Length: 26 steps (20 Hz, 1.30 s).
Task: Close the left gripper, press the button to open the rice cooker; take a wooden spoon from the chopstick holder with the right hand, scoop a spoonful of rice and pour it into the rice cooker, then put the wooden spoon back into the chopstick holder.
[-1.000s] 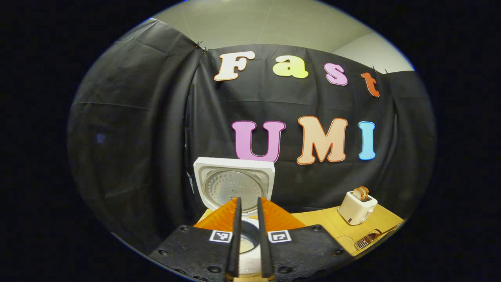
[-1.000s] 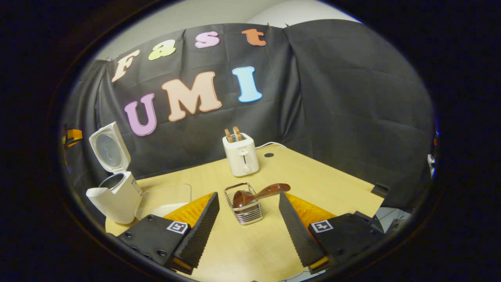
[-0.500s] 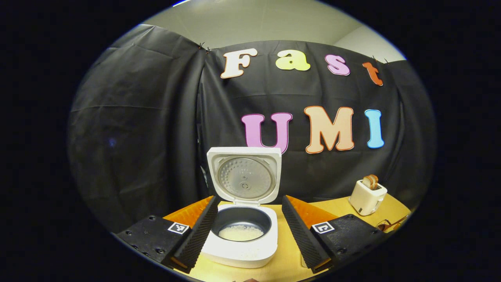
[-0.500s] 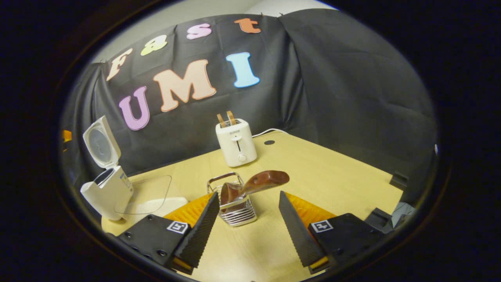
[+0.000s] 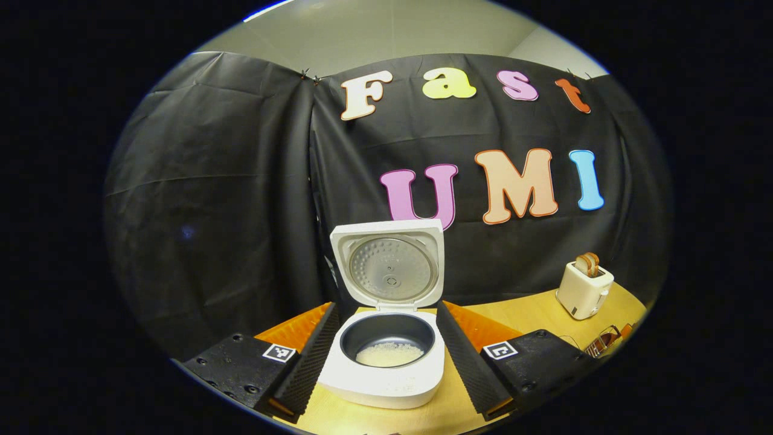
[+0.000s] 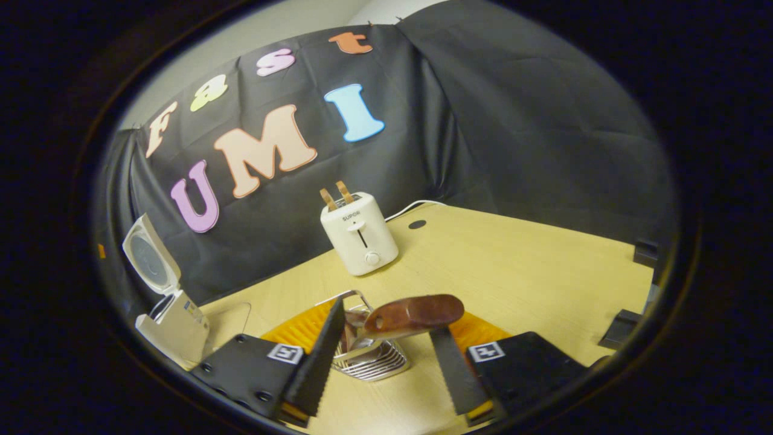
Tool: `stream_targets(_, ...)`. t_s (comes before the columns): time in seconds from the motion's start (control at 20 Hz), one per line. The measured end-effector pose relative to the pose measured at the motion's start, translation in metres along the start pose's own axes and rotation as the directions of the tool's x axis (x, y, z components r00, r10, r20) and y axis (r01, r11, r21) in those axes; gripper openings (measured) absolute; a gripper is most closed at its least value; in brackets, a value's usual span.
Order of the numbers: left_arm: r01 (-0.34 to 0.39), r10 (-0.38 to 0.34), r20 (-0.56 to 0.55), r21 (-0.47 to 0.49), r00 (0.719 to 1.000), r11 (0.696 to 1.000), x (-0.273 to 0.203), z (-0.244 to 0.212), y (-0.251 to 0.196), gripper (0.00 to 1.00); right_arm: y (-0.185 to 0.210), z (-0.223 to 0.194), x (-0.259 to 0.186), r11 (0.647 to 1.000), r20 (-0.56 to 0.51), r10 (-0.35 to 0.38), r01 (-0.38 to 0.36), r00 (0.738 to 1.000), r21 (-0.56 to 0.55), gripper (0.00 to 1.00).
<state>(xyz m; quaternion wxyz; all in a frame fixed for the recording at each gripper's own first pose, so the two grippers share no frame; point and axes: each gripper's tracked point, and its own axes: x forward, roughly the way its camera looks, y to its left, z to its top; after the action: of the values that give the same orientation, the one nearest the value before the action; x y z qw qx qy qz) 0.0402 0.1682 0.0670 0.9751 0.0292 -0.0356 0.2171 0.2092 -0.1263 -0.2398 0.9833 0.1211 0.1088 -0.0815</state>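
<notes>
Left gripper is spread wide open, both fingers angled outward in a V, level and pointing straight ahead. Right gripper is open too, tipped down a bit and rolled slightly, its fingers set apart; looks like nothing is pinched between them, though it's hard to be sure.

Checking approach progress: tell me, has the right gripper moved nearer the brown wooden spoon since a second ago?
Yes. The right gripper closed in: the brown wooden spoon handle now lies between its fingers, and the metal wire holder looms larger.
</notes>
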Motion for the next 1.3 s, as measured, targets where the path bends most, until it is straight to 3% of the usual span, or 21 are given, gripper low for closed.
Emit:
stream_targets(0.2,0.003,-0.003,0.000,0.012,1.000,1.000,0.001,0.000,-0.002,0.96,0.006,0.008,0.010,1.000,0.019,0.017,-0.017,1.000,0.003,0.39)
stream_targets(0.5,0.018,-0.018,-0.009,0.007,1.000,1.000,0.001,-0.003,-0.010,0.95,0.037,0.020,0.020,0.995,0.023,0.093,-0.092,0.995,-0.025,0.29)
stream_targets(0.8,0.017,-0.017,-0.021,-0.002,1.000,1.000,0.000,-0.009,-0.002,0.95,0.052,0.022,0.031,0.993,-0.026,0.102,-0.103,0.994,-0.049,0.22)
stream_targets(1.05,0.018,-0.018,-0.023,0.000,1.000,1.000,0.003,-0.013,0.009,0.95,0.051,0.036,0.027,0.997,-0.072,0.066,-0.069,0.995,-0.042,0.20)
stream_targets(1.3,0.089,-0.089,-0.023,-0.023,0.996,0.996,0.008,-0.015,0.001,0.95,0.068,0.068,0.010,0.997,-0.035,0.066,-0.068,0.997,-0.046,0.19)
